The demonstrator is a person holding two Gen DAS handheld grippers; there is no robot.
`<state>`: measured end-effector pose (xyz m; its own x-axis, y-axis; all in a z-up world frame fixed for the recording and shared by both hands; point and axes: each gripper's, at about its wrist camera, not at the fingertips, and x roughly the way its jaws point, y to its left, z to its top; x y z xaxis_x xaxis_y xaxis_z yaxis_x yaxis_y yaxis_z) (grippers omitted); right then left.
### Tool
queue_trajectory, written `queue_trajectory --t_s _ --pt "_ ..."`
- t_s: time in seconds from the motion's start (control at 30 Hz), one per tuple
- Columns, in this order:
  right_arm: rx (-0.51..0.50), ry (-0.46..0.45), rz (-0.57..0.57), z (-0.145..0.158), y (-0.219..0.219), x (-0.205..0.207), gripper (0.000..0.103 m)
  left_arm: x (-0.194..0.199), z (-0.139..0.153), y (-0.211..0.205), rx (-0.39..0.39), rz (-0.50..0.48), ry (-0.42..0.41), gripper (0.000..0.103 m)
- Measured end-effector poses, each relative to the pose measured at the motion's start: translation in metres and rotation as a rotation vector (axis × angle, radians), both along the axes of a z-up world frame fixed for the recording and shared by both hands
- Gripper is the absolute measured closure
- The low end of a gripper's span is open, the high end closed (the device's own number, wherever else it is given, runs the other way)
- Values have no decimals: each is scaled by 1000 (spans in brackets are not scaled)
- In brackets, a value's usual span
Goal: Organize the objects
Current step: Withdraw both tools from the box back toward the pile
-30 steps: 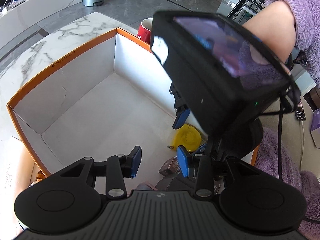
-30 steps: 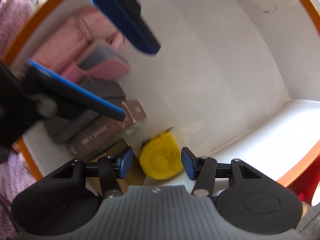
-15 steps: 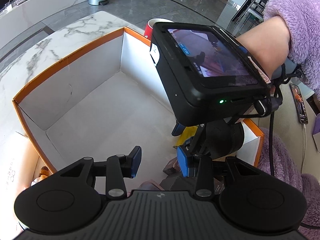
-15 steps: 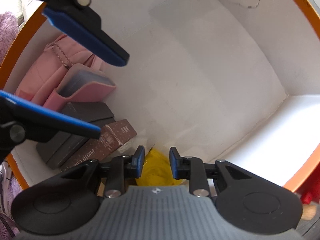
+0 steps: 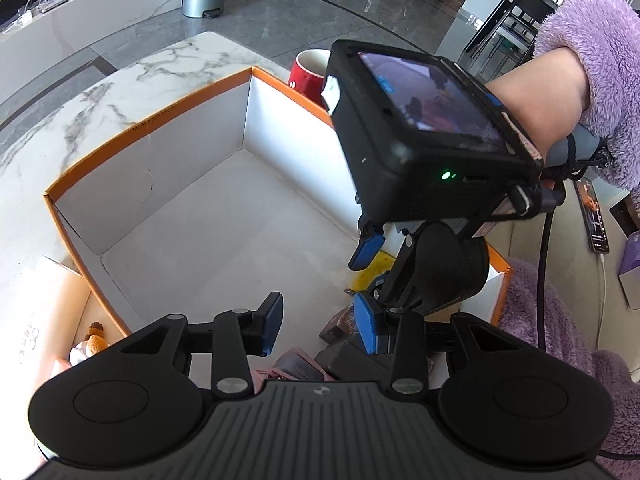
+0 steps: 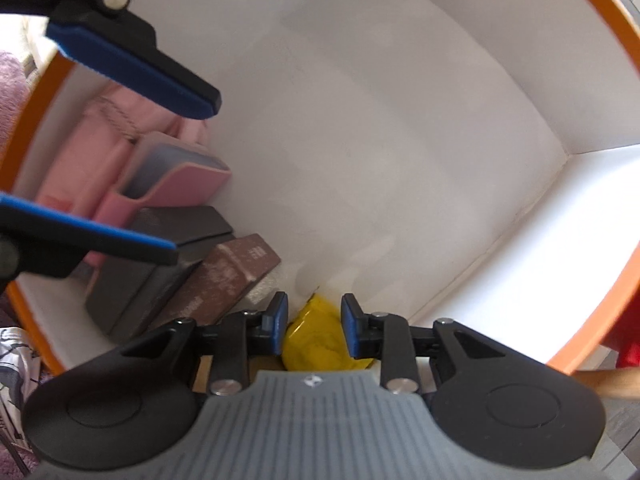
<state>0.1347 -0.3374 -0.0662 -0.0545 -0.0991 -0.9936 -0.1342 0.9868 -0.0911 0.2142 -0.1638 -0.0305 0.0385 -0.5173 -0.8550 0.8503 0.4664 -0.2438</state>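
Observation:
An orange-rimmed white box [image 5: 152,128] stands on the marble table. A yellow round object [image 6: 318,340] lies in the box's near corner, also seen in the left wrist view [image 5: 370,274]. My right gripper [image 6: 314,326] hangs over it with its jaws apart on either side and not touching it. It shows in the left wrist view [image 5: 368,276] under its black camera. My left gripper [image 5: 320,328] is open and empty above the box floor. Its blue pads [image 6: 132,64] show in the right wrist view.
Along the box's near side lie a pink pouch [image 6: 80,160], a pink card case [image 6: 176,180], a dark grey box [image 6: 160,248] and a brown box [image 6: 232,268]. A red mug [image 5: 308,76] stands behind the box. A small toy [image 5: 92,340] lies outside its left wall.
My right gripper's jaws narrowed over the yellow object, then spread again, and it has lifted a little. My left gripper has stayed open and drawn back slightly.

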Motion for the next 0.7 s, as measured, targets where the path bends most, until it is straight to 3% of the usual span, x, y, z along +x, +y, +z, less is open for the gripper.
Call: queue_trajectory --t_s 0.17,0.47,0.5,0.53,0.7 --pt "-50 -91 31 35 17 -12 72 -21 25 23 -35 41 -50 57" --pt "-52 -391 132 101 83 -35 72 -62 61 113 -47 205 -141 63" --pt "-40 -410 155 110 63 -10 72 -53 62 110 -42 222 -147 64" --pt "-34 -427 182 112 85 11 72 -58 64 120 -37 240 -152 64" --pt "-24 -435 314 113 148 17 72 -57 69 152 -8 295 -159 65"
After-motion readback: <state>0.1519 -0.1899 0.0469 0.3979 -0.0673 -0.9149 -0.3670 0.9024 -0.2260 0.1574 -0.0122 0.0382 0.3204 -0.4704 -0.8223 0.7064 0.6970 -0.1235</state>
